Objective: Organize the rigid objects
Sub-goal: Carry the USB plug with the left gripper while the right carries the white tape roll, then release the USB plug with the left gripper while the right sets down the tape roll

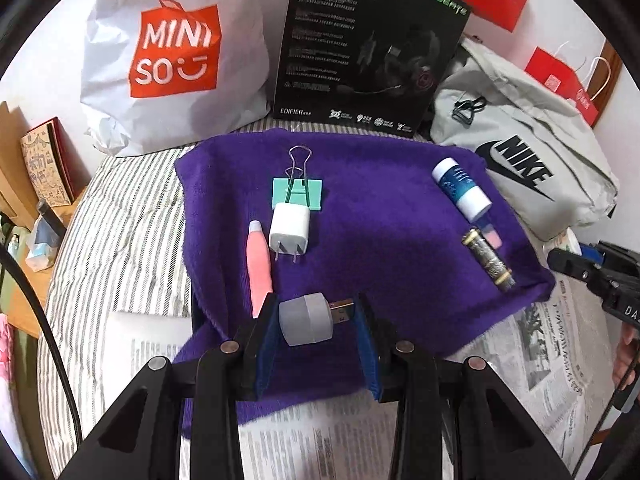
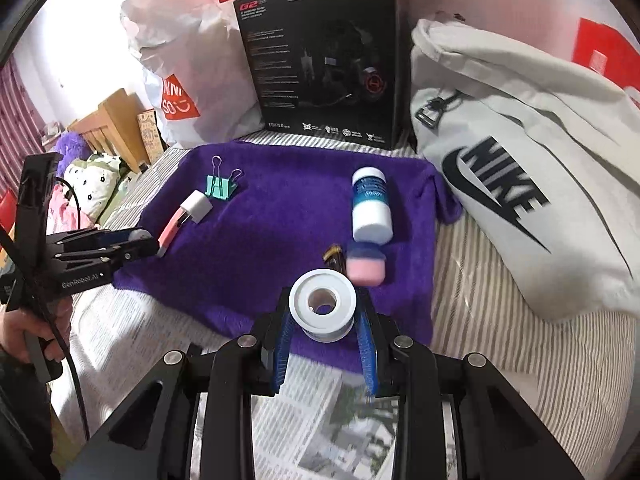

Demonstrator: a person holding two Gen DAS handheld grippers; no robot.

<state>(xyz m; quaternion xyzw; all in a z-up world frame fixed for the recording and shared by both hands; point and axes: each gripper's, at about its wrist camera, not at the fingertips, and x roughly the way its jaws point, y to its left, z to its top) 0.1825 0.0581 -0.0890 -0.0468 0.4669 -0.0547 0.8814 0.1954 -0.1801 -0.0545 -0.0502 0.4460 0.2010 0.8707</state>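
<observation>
The battery (image 2: 334,258) is mostly hidden behind the white tape roll (image 2: 322,305) in the right wrist view, and the pink-and-blue eraser (image 2: 366,265) there is blurred. The right gripper (image 2: 323,320) reaches toward 12 o'clock over the near edge of the purple towel (image 2: 280,216), its jaws closed on the tape roll, whose bore faces the camera. The left gripper (image 1: 316,316) likewise points toward 12 o'clock, jaws clamped on the grey USB adapter (image 1: 306,318); the adapter's long axis runs 9 to 3 o'clock, plug toward 3. A hand (image 2: 28,328) holds the left gripper's handle at 8 o'clock, partly cut off. On the towel, the white charger (image 1: 289,229) lies with prongs toward 6 o'clock, touching the green binder clip (image 1: 297,192); the pink tube (image 1: 260,260) lies just beside it, long axis 12 to 6. The blue-and-white bottle (image 1: 461,184) lies at 2 o'clock.
</observation>
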